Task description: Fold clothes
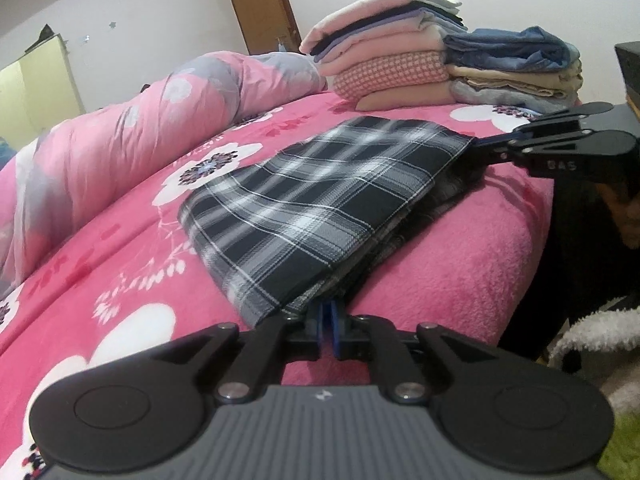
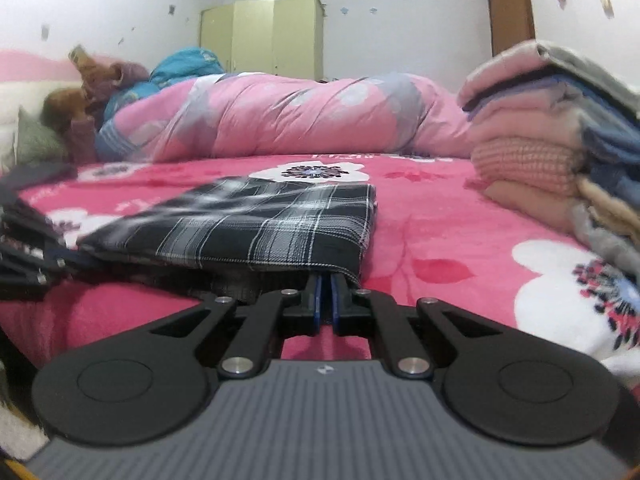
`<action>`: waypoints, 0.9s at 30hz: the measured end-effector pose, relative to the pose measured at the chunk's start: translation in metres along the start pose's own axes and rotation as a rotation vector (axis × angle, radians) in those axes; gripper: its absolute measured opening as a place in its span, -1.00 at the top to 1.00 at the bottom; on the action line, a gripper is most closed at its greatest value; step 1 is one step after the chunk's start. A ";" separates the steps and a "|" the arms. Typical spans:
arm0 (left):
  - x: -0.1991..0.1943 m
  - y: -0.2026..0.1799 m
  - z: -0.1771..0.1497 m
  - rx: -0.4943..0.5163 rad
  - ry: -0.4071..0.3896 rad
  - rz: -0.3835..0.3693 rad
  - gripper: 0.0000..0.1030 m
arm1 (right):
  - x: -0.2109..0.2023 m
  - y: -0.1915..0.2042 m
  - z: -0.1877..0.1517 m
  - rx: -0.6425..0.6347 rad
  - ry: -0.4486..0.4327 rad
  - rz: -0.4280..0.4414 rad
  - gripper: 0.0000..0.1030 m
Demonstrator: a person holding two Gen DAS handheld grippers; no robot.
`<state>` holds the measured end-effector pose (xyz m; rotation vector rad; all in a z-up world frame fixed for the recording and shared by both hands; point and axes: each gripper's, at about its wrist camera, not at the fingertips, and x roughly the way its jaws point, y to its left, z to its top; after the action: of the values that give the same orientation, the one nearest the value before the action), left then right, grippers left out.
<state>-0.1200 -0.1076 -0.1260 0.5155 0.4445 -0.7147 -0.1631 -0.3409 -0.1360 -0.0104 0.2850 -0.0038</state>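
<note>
A black-and-white plaid cloth lies folded into a flat rectangle on the pink floral bed cover. My left gripper is shut on its near corner, where the fabric covers the fingertips. My right gripper reaches in from the right and meets the cloth's far right corner. In the right wrist view the right gripper is shut, its blue pads pinching the near edge of the plaid cloth. The left gripper shows blurred at that cloth's left corner.
Two stacks of folded clothes stand behind the cloth: a pink one and a blue and beige one. A rolled pink duvet runs along the far side. The bed's edge drops off at the right, beside white fluffy fabric.
</note>
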 end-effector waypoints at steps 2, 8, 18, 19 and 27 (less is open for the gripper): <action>-0.010 0.003 0.000 0.003 -0.011 -0.002 0.75 | -0.013 -0.002 0.005 -0.012 -0.022 0.025 0.87; -0.025 -0.001 0.006 0.034 -0.067 0.015 0.37 | -0.031 -0.018 0.017 -0.083 -0.041 0.017 0.48; 0.001 -0.008 0.015 0.044 -0.051 0.057 0.34 | -0.006 -0.019 0.007 -0.197 0.048 0.049 0.50; 0.004 -0.008 0.016 0.047 -0.046 0.060 0.34 | -0.003 -0.018 0.006 -0.199 0.054 0.047 0.50; 0.013 -0.009 0.014 0.032 -0.015 0.087 0.56 | -0.023 -0.012 0.013 -0.144 -0.050 0.040 0.94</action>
<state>-0.1142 -0.1280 -0.1247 0.5557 0.3952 -0.6423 -0.1812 -0.3530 -0.1169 -0.1477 0.2351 0.0567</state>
